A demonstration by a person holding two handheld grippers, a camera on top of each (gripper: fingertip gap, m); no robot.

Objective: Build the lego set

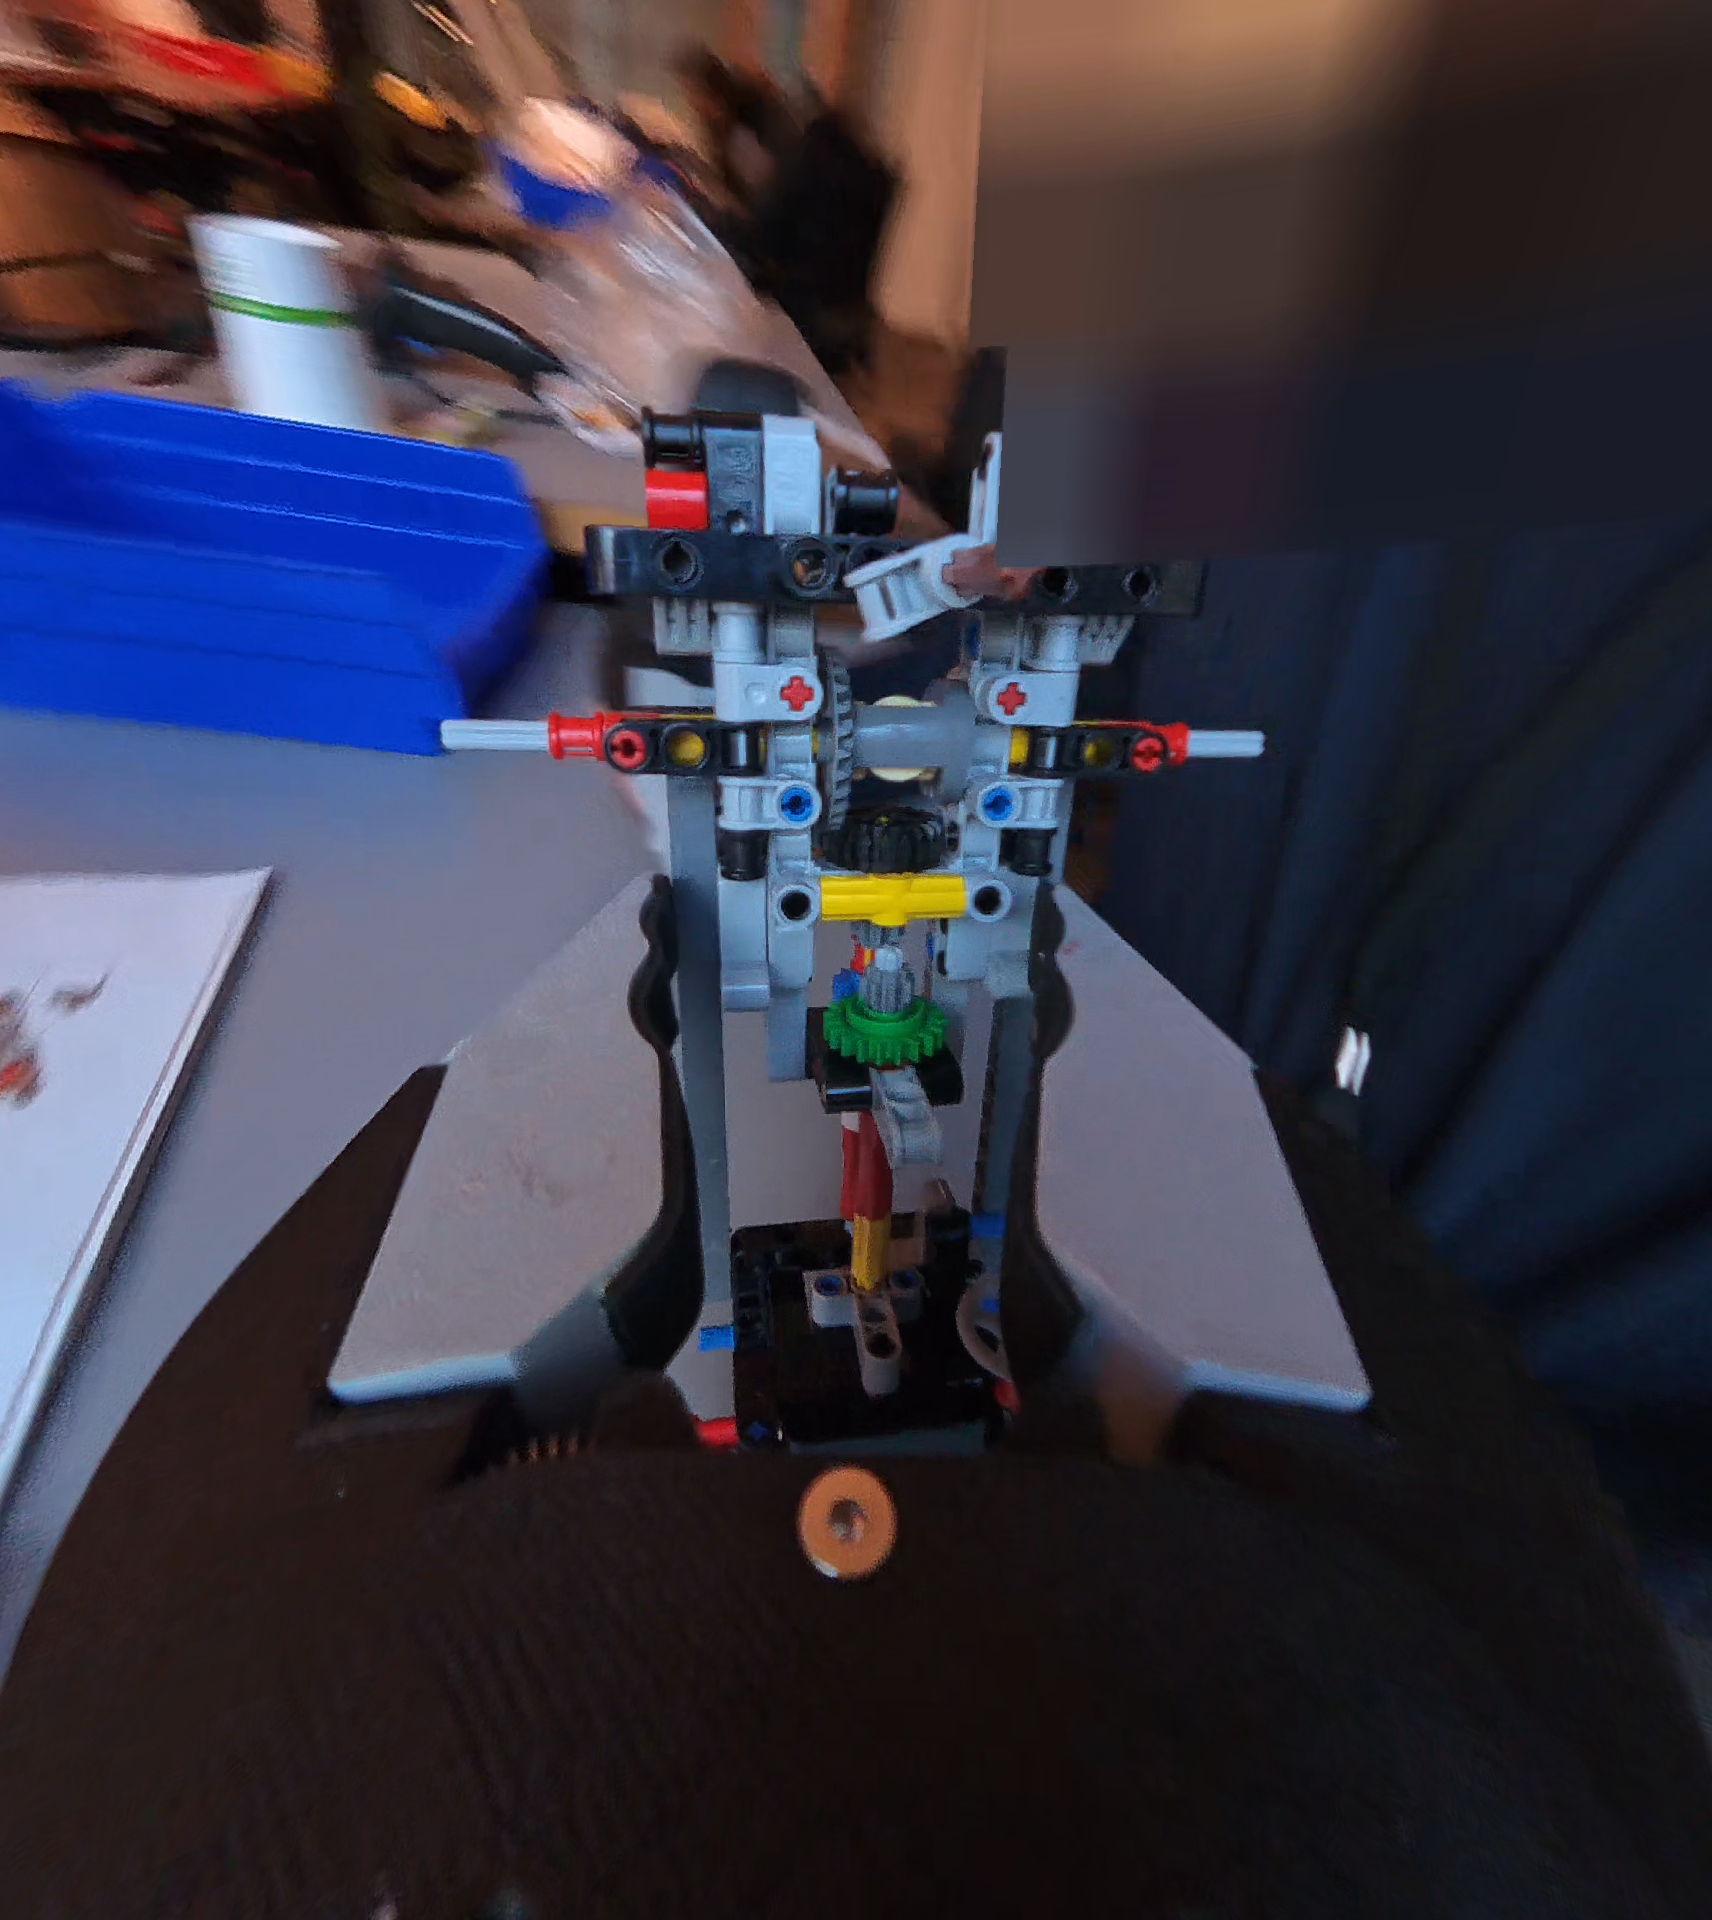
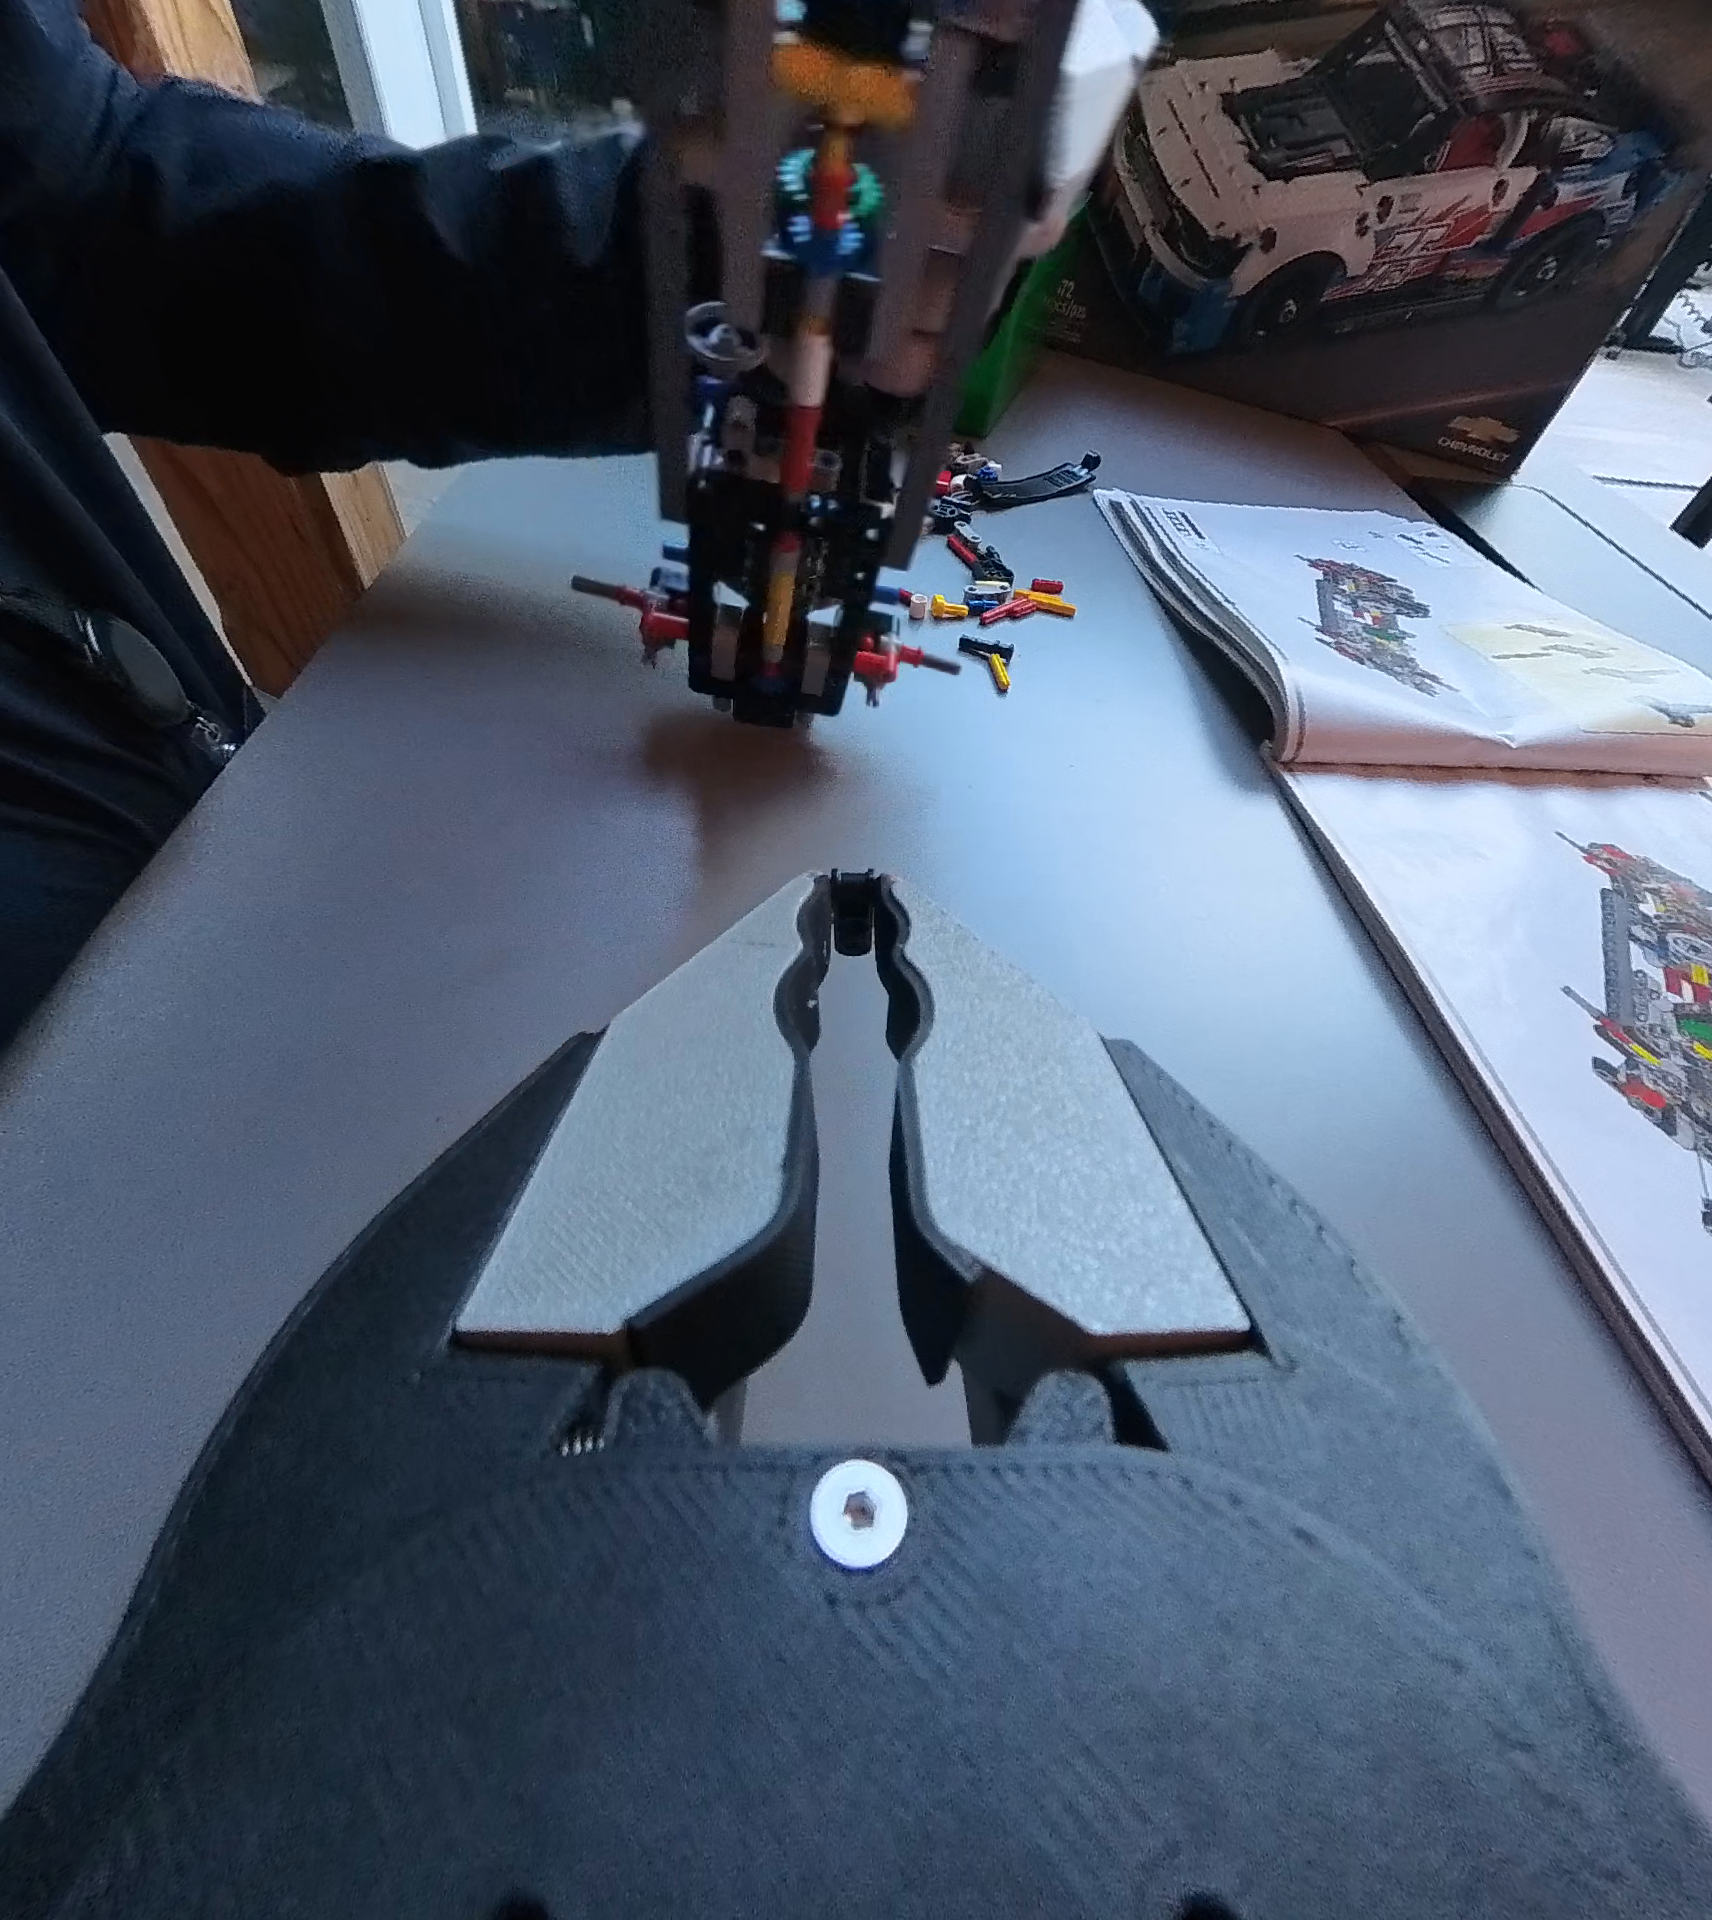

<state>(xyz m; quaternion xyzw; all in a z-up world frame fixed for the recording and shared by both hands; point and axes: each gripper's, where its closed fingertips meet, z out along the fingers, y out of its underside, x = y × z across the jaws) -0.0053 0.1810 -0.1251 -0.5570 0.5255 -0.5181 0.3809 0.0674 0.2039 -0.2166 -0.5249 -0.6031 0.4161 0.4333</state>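
- Left wrist view: the left gripper (image 1: 847,914) is spread wide and clamps a tall toy-brick frame (image 1: 888,790) by its two long grey side beams, a pad (image 1: 660,997) flat on each. The frame is off the table (image 1: 332,831), out past its edge.
- Risk here, as I judge it: the hold is only on the side beams. A twist could bow them, or shed the loosely angled white piece (image 1: 919,587) at the top.
- The thin grey rods (image 1: 493,736) stick out sideways and could catch the blue bin (image 1: 208,561) if the frame swings that way.
- Hard to read: the background is smeared with motion. The white cup (image 1: 286,312) and the booklet (image 1: 52,1091) at the left edge are blurred, and a masked patch covers the upper right.
- Right wrist view: the right gripper (image 2: 854,914) is nearly closed, pinching a small black peg (image 2: 852,912) at its very tips, low above the table (image 2: 416,935) near its front edge.
- Risk: so shallow a pinch could let the peg turn or pop out, and it would be easy to lose on the dark top.
- The frame (image 2: 779,499) hangs over the middle of the table, blurred, its top cut off by the picture edge. A dark sleeve (image 2: 312,291) hides what lies behind it.
- Loose pieces (image 2: 997,603) beyond are too small to sort. The open manual (image 2: 1454,644) and the box (image 2: 1403,208) run off the right and far edges.
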